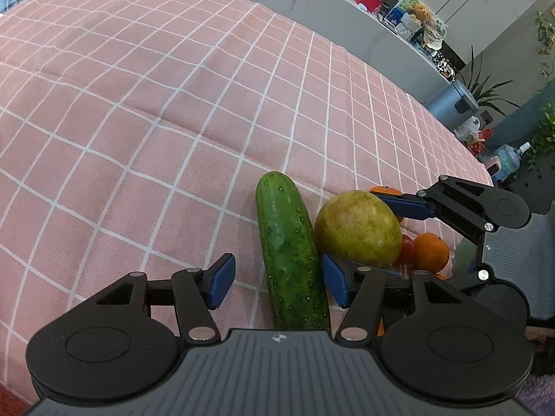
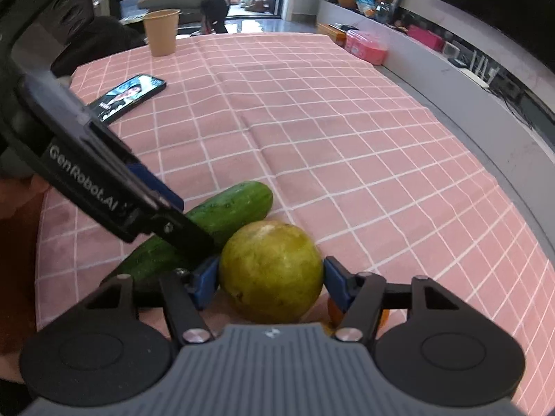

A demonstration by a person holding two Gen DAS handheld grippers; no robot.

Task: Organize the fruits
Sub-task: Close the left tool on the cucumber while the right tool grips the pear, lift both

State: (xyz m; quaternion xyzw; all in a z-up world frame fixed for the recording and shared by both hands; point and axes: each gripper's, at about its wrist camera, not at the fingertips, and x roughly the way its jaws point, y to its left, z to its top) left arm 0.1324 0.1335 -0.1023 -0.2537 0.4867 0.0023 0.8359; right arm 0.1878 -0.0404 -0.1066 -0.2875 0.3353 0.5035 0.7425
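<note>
I have two fruits to deal with at once, lying side by side and touching on the surface under its pink, white-checked cloth point(image 1: 138, 111): a long, bumpy dark-green cucumber point(image 1: 293, 253) and a round yellow-green fruit with a mottled skin point(image 2: 272, 274), a guava or pear by the look of it.

To do this well, I judge each grip must sit across the middle of its fruit. The round one could roll or squirt out if squeezed off-centre. The cucumber, held only at its near end, would droop, so I should push further along it before I close. The two fruits touch, so lifting one may nudge the other.

My right gripper point(image 2: 272, 282) stands wide, its blue pads point(image 2: 204, 280) pressed against both flanks of the round fruit; I take it as gripping that fruit, low over the cloth.

My left gripper point(image 1: 279, 282) is spread apart around the cucumber's near end. The right pad sits just at its skin; the left pad is clear of it, so nothing is held yet.

Small oranges point(image 1: 430, 253) and a red fruit point(image 1: 407, 248) lie just behind the round one.
</note>
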